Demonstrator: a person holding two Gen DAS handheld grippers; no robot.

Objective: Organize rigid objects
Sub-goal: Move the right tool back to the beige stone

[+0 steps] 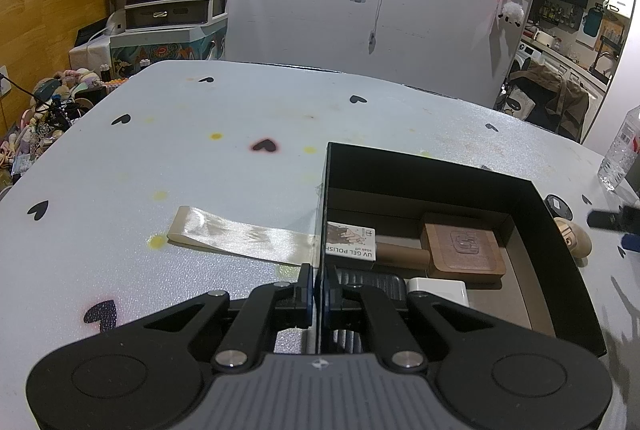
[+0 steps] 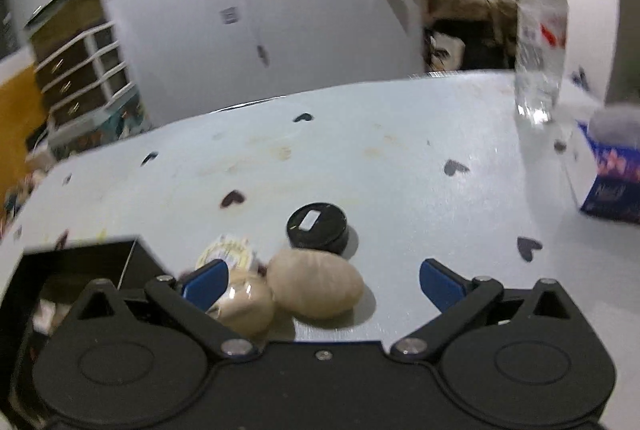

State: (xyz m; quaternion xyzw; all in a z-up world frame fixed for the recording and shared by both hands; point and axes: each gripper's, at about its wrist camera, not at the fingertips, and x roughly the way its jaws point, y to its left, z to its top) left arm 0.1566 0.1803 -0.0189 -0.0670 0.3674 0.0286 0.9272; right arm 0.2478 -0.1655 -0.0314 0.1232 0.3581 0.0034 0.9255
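Wooden block and booklet in the box (ribbon left), puck behind it.

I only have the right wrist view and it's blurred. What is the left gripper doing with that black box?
Observer: The left gripper is shut on the left wall of the black box.
Operator: What's already inside?
Observer: A wooden paddle brush, a UV gel polish carton, a white block and a dark ribbed item.
Operator: Anything on the box's far side from me?
Observer: A cream ribbon lies flat on the table, its end at the box wall.
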